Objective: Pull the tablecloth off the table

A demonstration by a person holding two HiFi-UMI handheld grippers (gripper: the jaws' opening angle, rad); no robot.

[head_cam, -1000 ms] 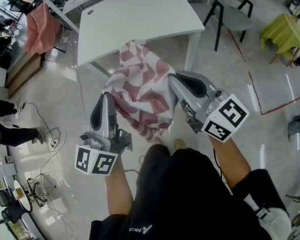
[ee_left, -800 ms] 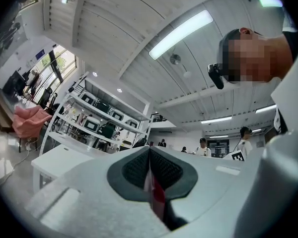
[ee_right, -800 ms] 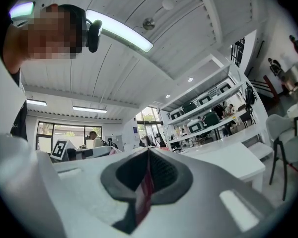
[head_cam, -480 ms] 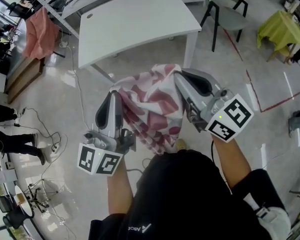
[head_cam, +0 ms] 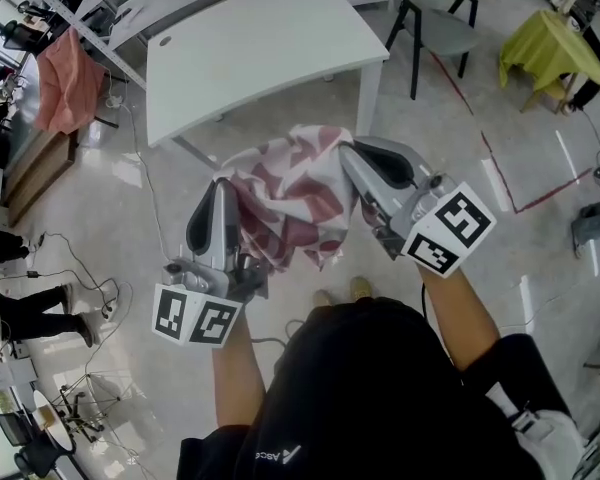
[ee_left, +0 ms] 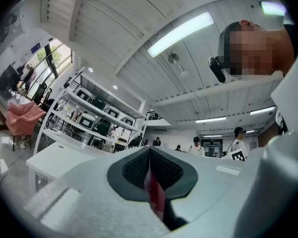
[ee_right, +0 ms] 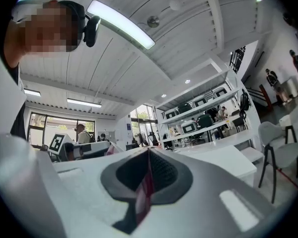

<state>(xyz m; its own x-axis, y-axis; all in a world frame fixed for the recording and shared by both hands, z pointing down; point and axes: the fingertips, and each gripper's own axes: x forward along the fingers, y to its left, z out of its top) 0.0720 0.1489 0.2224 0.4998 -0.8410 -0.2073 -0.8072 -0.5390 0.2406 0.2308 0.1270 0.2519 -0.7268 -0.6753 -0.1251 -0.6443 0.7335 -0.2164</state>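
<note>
1. Head view: tablecloth bunched in mid-air between left gripper and right gripper, hanging over the floor just in front of the person.
2. Off the white table altogether, with no fold seen on its top. Hard to tell whether the upper edge of the bundle is touching the table's near edge or only close to it, since the two nearly overlap here.
3. Left gripper view: clamped tight on a thin red-and-white fold, pinched between the dark pads.
4. Right gripper view: likewise clenched on a fold of the same cloth, squeezed between its pads.
5. Slung side to side from one grip to the other, long axis across the body, slack sagging below and toward the person.
6. Table beyond both grippers, ahead and somewhat left. Right gripper looks nearer its corner, left gripper held closer to the body.
7. Judged all but finished; next move probably just drawing the bundle back, away from the table.
</note>
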